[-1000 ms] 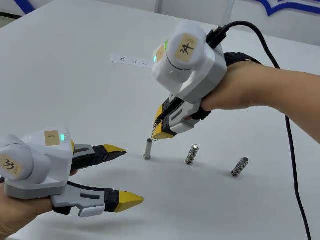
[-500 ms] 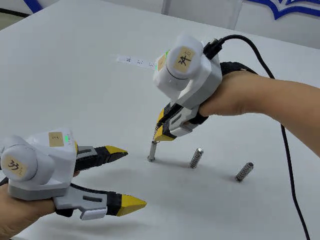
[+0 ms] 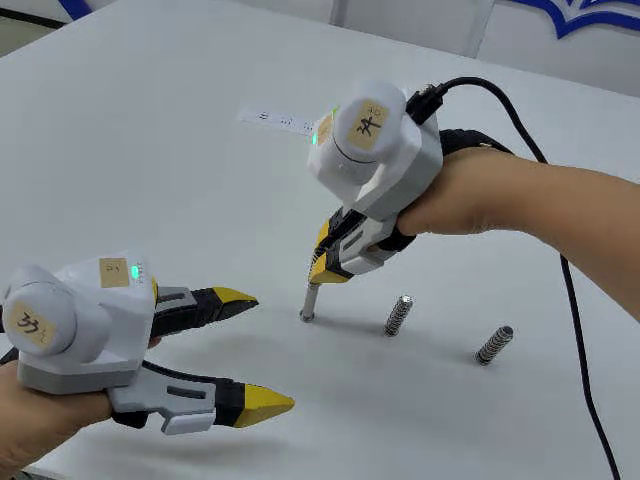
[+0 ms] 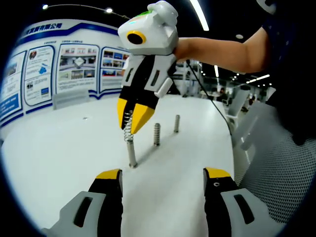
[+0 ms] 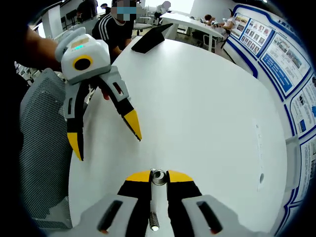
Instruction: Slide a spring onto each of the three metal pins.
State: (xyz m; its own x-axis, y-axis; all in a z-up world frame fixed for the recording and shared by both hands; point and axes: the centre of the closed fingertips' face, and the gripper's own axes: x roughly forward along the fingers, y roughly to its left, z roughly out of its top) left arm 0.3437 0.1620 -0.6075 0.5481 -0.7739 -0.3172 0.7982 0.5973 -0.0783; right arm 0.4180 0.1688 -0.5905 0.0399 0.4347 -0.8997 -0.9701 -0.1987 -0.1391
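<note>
Though near pin (image 3: 311, 300), left gripper (image 3: 273, 350) apart

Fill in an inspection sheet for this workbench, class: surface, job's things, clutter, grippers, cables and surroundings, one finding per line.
Surface: white table, plain and flat.
Job's things: middle pin and right pin each wear a spring; left pin is bare, with the third spring held at its top.
Clutter: paper strip lying beyond the pins.
Grippers: right gripper shut on the third spring; left gripper open, holding nothing, apart from the pins.
Cables: black cable runs from the right gripper across the table.
Surroundings: wall posters; mesh chair beside the table.
</note>
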